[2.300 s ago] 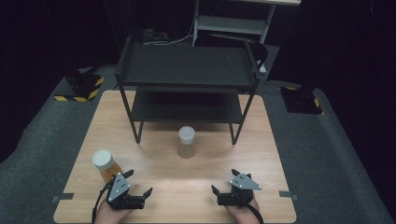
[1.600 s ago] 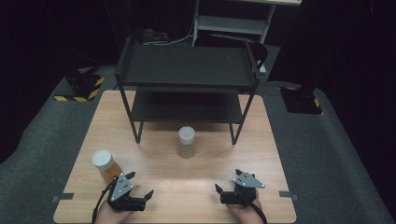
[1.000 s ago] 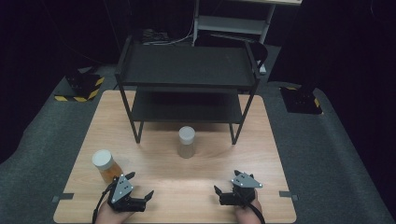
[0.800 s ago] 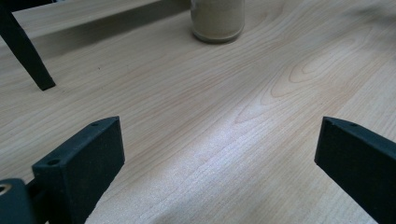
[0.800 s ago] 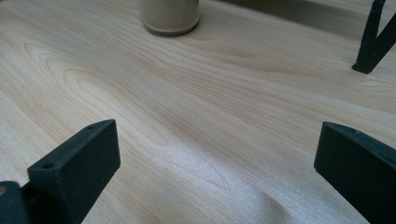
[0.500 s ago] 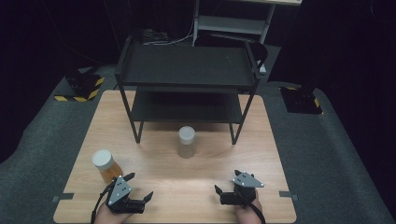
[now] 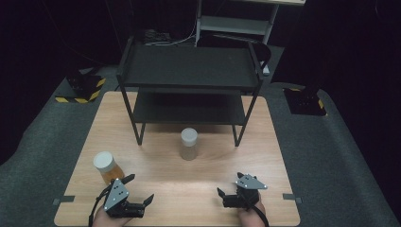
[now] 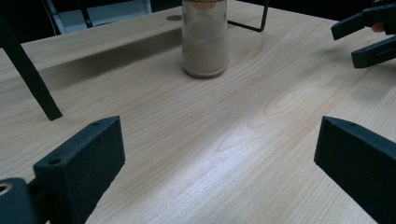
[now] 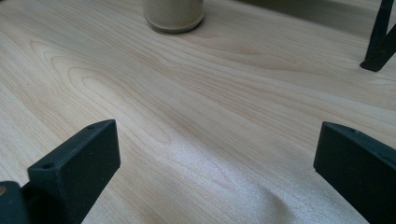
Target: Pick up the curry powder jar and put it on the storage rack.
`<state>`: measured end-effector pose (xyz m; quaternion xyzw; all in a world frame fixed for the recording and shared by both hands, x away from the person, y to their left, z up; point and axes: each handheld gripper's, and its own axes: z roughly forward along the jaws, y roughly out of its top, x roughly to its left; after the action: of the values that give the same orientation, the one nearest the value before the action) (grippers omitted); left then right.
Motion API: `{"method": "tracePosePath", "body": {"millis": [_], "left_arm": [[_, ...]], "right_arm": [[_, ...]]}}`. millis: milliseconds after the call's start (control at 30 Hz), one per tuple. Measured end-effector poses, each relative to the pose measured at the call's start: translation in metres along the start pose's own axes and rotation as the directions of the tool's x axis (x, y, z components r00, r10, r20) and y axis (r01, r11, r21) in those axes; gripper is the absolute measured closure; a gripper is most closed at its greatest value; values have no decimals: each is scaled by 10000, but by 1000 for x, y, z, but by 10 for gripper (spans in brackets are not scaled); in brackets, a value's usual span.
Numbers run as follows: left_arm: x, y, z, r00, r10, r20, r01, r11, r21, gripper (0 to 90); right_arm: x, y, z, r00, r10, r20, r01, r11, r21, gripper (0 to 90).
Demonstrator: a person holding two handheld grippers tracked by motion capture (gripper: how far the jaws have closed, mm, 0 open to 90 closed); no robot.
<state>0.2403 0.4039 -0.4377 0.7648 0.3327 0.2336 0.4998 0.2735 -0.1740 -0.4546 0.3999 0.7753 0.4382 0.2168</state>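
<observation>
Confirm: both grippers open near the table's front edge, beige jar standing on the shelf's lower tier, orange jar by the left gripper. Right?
One error: the beige jar stands on the table in front of the shelf, not on its lower tier; the high view shows it. The rest holds: left gripper and right gripper open, orange jar by the left.

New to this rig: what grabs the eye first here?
The black two-tier shelf at the table's far side dominates. In front of it stands a jar of beige powder, and an amber jar with a white lid stands at the near left, beside the open left gripper. The right gripper is open too.
</observation>
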Motion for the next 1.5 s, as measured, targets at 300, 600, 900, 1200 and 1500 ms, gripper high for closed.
{"method": "tracePosePath", "body": {"millis": [300,600,900,1200,1500], "left_arm": [[3,4,-14,9996,18,-272,-29,9991,-433,19],[4,7,-28,9981,-90,-604,39,9964,-841,18],[7,11,-44,9934,-311,-1108,188,9937,-1101,18],[11,12,-56,9847,-490,-1675,300,9930,-1142,18],[15,9,-66,9741,-631,-2172,351,9908,-1305,18]], "right_arm": [[0,0,0,10000,-49,-54,49,10000,15,1],[0,1,1,9999,-126,-102,126,9999,73,2],[0,1,1,9998,-155,-89,156,9999,74,2],[0,2,1,9998,-164,-98,165,9998,91,2],[-1,2,1,9998,-160,-143,161,9998,103,2]]}}
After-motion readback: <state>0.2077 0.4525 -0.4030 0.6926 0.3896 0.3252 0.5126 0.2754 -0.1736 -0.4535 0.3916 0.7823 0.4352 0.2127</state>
